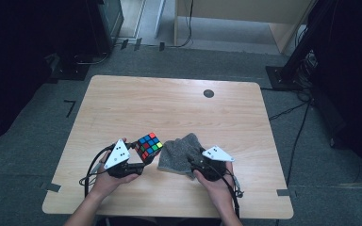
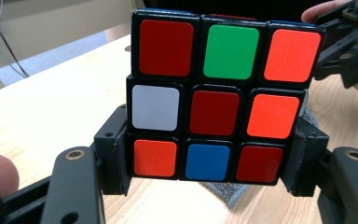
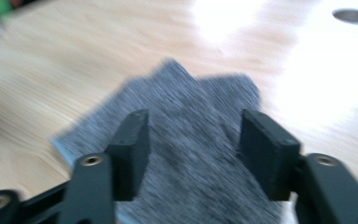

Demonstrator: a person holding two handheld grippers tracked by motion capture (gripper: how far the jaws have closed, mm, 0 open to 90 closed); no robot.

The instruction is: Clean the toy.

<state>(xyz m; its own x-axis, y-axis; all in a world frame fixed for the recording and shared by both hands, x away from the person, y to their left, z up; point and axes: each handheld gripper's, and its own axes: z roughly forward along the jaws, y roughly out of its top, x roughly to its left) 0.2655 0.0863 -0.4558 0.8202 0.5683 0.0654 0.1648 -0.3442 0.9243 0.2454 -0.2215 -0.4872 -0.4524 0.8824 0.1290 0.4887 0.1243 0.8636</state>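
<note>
Left tongs clamp the cube; right tongs gape over grey cloth.

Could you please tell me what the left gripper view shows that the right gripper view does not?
The left gripper view alone shows the puzzle cube face-on, clamped at its bottom row by the left hand-held gripper. The right gripper view alone shows the right hand-held gripper, jaws apart over the grey cloth, plus a dark round spot on the table. Both show the cloth and the wooden table.
</note>
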